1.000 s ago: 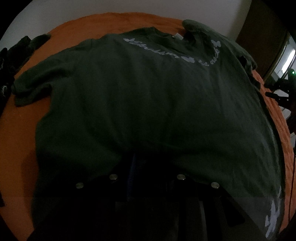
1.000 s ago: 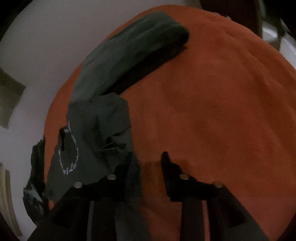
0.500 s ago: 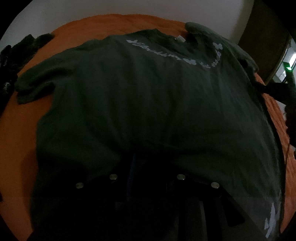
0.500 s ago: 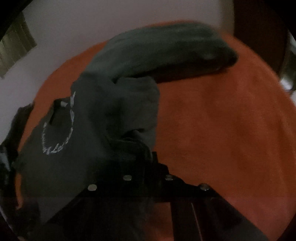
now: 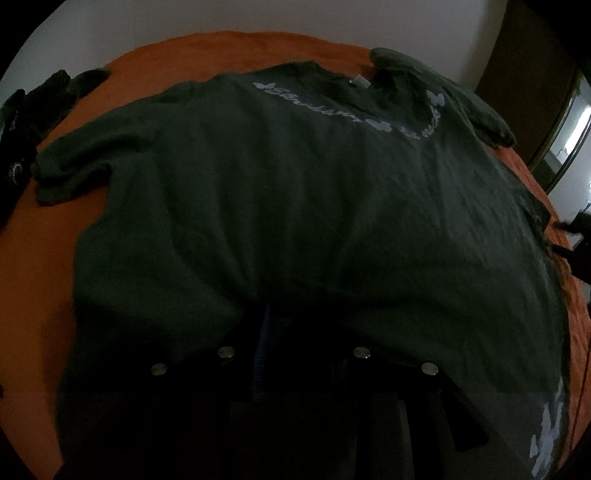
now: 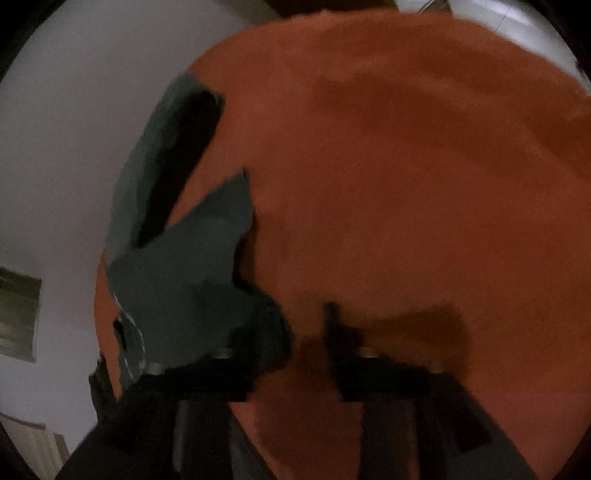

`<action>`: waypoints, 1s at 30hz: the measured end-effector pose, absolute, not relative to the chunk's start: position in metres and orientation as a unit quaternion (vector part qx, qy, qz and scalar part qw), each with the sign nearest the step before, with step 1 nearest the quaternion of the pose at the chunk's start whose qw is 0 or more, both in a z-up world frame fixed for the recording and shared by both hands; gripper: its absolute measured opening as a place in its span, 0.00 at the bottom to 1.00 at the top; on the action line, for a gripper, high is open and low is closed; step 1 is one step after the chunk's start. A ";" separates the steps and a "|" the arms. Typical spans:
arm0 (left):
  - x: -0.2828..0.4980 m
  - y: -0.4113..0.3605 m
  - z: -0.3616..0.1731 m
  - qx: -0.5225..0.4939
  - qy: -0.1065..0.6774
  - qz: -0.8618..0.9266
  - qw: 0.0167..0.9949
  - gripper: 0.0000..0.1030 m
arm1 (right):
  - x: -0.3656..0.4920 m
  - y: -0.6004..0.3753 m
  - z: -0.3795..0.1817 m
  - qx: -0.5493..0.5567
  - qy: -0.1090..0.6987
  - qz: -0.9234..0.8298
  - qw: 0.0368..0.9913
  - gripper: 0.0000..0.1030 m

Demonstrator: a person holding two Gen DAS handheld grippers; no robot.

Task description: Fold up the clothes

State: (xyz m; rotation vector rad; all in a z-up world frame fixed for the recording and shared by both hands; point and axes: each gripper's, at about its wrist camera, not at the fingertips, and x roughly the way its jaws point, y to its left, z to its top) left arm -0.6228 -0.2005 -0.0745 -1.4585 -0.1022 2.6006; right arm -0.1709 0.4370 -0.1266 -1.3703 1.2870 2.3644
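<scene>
A dark green T-shirt (image 5: 295,203) with pale lettering near the collar lies spread on the orange bed cover (image 5: 33,258). My left gripper (image 5: 295,332) sits at its near hem, shut on the cloth, which bunches up over the dark fingers. In the right wrist view the shirt's sleeve (image 6: 192,266) lies crumpled at the left. My right gripper (image 6: 303,325) is beside it, jaws opening, with only bare orange cover (image 6: 406,184) between them. Cloth rests against its left finger (image 6: 273,332). The picture is blurred.
A heap of dark clothes (image 5: 37,107) lies at the bed's far left corner. A pale wall (image 5: 258,18) runs behind the bed. A dark door or wardrobe with a mirror (image 5: 565,140) stands at the right.
The right gripper closed on the sleeve, swung sideways with a roll, and now stands open beside it. The left gripper and the spread shirt have stayed put.
</scene>
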 end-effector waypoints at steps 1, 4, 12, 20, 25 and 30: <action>-0.623 -0.200 -0.075 -0.487 -0.035 0.869 0.079 0.26 | -0.173 0.439 -0.124 -0.448 0.430 0.781 0.063 0.54; -0.624 -0.201 -0.076 -0.487 -0.037 0.869 0.080 0.26 | -0.185 0.433 -0.119 -0.439 0.439 0.781 0.063 0.55; -0.624 -0.198 -0.077 -0.480 -0.030 0.874 0.077 0.26 | -0.217 0.379 -0.120 -0.404 0.394 0.823 -0.060 0.61; -0.624 -0.199 -0.076 -0.480 -0.032 0.873 0.078 0.26 | -0.237 0.351 -0.135 -0.537 0.211 0.813 0.081 0.48; -0.626 -0.201 -0.077 -0.478 -0.037 0.874 0.081 0.26 | -0.237 0.362 -0.118 -0.555 0.141 0.805 0.154 0.66; -0.624 -0.199 -0.078 -0.474 -0.035 0.876 0.080 0.26 | -0.230 0.357 -0.074 -0.506 0.173 0.835 0.127 0.73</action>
